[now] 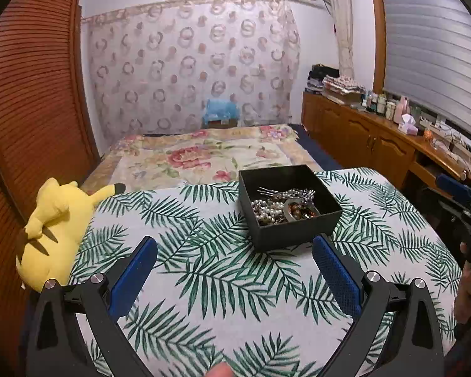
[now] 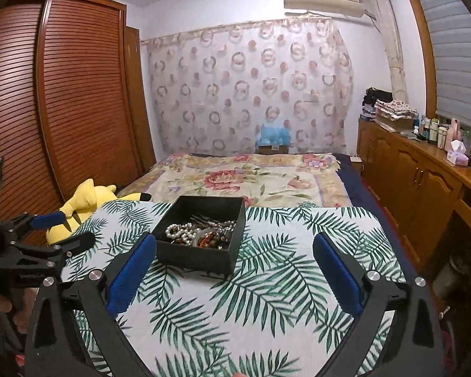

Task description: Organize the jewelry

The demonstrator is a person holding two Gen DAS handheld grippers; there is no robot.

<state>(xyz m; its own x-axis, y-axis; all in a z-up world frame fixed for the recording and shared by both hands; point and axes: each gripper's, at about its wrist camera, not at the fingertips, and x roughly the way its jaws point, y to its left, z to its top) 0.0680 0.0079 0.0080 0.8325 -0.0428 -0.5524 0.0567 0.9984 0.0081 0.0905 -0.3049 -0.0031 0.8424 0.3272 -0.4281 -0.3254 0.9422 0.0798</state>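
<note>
Both the left gripper (image 1: 235, 253) and the right gripper (image 2: 235, 253) hover with jaws wide apart, holding nothing. The black box (image 1: 293, 231) on the worktop (image 1: 204, 282) holds tangled jewelry (image 1: 282, 205); single pieces are hard to separate, and the near wall hides some.

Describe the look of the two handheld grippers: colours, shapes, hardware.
Both match. The left gripper and right gripper each have a black plastic frame with triangular cut-outs, silver round bolt heads at the joints, and two long flat fingers faced with textured blue pads. No cables or markings show.
</note>
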